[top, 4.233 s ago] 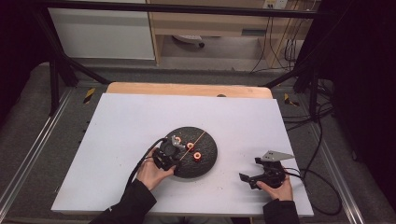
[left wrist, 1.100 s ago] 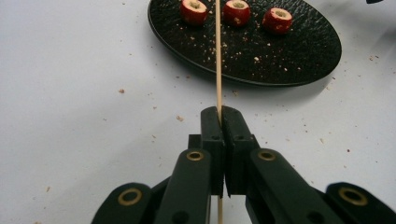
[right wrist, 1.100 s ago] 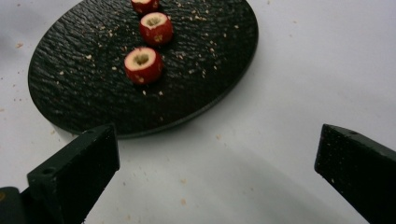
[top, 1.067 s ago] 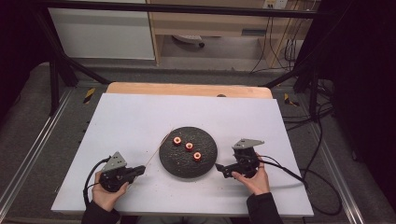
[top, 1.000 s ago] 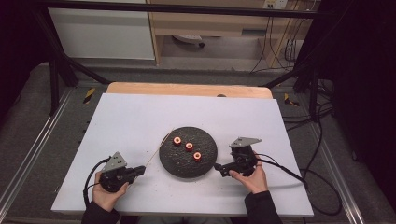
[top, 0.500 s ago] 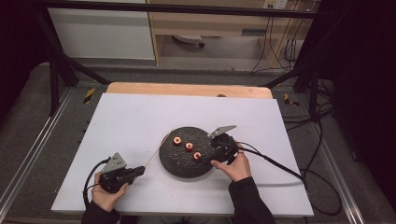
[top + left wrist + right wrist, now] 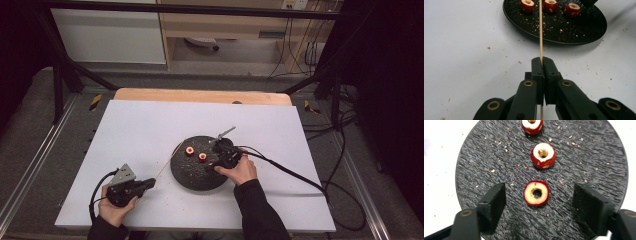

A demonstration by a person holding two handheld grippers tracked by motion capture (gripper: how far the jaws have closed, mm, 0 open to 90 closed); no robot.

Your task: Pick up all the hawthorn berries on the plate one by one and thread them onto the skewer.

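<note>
Left gripper [image 7: 541, 62]: low on the table's left in the high view [image 7: 145, 184]; jaws closed tight on a thin wooden skewer [image 7: 540, 30]; the stick runs forward between the pads and its far end lies over the plate's near rim
Right gripper [image 7: 539, 206]: above the plate [image 7: 486, 157], pointing down at it; jaws have just been closing and stand part open, one each side of the nearest ring; pads not touching it
Rings: three red, cored fruit slices in a row on the plate; nearest [image 7: 536, 193] between the right jaws, middle [image 7: 543, 155], far [image 7: 532, 125] cut by the frame edge; what fruit they are is hard to tell
Plate: dark, round, rough-textured, strewn with pale crumbs; mid-table [image 7: 186, 172]
Table [image 7: 140, 125]: white, with scattered crumbs near the plate
</note>
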